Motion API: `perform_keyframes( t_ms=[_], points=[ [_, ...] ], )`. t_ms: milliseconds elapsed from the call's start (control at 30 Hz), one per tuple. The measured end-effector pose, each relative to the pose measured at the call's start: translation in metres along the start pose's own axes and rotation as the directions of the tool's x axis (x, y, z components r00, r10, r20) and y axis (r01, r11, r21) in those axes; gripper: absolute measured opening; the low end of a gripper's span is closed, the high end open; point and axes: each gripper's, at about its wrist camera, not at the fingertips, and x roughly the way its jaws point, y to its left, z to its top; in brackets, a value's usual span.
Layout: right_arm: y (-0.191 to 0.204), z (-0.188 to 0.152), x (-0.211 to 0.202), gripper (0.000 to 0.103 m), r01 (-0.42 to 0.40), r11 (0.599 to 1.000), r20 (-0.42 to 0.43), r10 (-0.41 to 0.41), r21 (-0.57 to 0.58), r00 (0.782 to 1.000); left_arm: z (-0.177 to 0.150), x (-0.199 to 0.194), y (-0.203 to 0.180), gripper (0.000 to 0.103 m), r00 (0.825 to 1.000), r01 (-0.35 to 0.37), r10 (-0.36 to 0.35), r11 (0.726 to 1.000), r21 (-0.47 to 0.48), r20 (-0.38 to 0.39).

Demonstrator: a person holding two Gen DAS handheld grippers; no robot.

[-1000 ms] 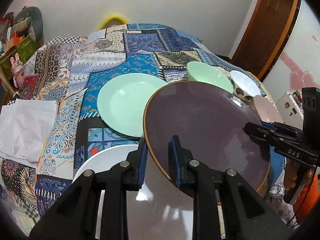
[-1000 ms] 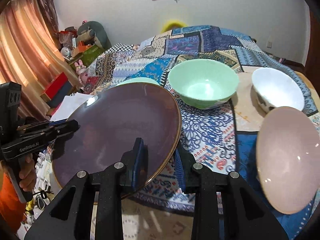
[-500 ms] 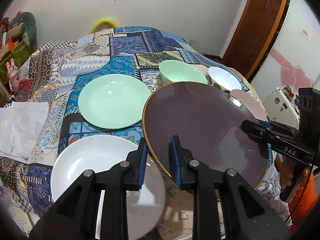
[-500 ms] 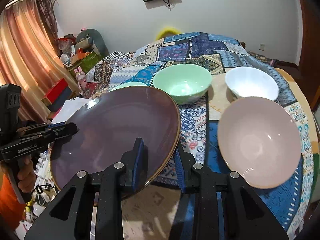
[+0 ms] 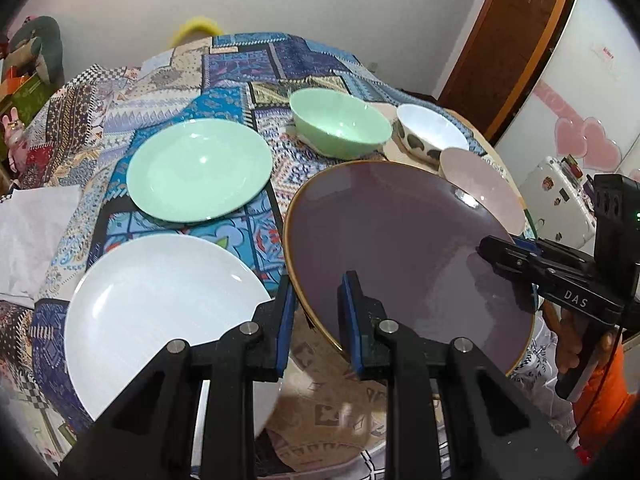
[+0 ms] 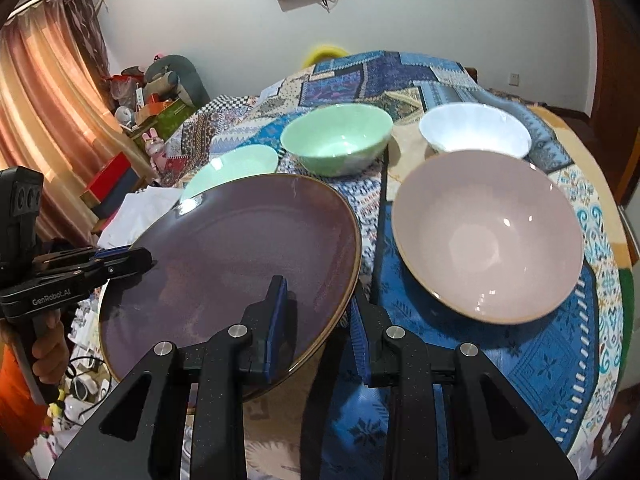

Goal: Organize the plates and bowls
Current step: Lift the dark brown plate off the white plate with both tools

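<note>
Left gripper (image 5: 318,322): we have it clenched on the near-left rim of the purple plate (image 5: 404,252), one blue pad above the rim, one below.
Right gripper (image 6: 318,330): we clamp the same plate's opposite rim, at about 4 o'clock of the plate in the right wrist view.
Purple plate: we hold it tilted above the table's near edge, clear of the patchwork cloth (image 5: 256,64).
White plate (image 5: 160,316): at 9 o'clock of the purple plate, flat on the cloth.
Green plate (image 5: 200,168): at 12 o'clock of the white plate.
Green bowl (image 6: 336,138): at 12 o'clock of the purple plate.
White bowl (image 6: 474,128): at 3 o'clock of the green bowl.
Pink bowl (image 6: 486,234): at 6 o'clock of the white bowl, just beside the purple plate.
</note>
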Motion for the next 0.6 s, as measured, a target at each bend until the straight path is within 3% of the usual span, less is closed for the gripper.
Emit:
perform_keyframes(
  t_ms=[600],
  points=[
    [-0.024,-0.021,0.027,0.027,-0.003,0.999,-0.085,0.007,0.052,0.996,-0.016,0.045,-0.004,0.023,0.996,-0.024,0.023,1.0,-0.005,-0.09]
  ],
)
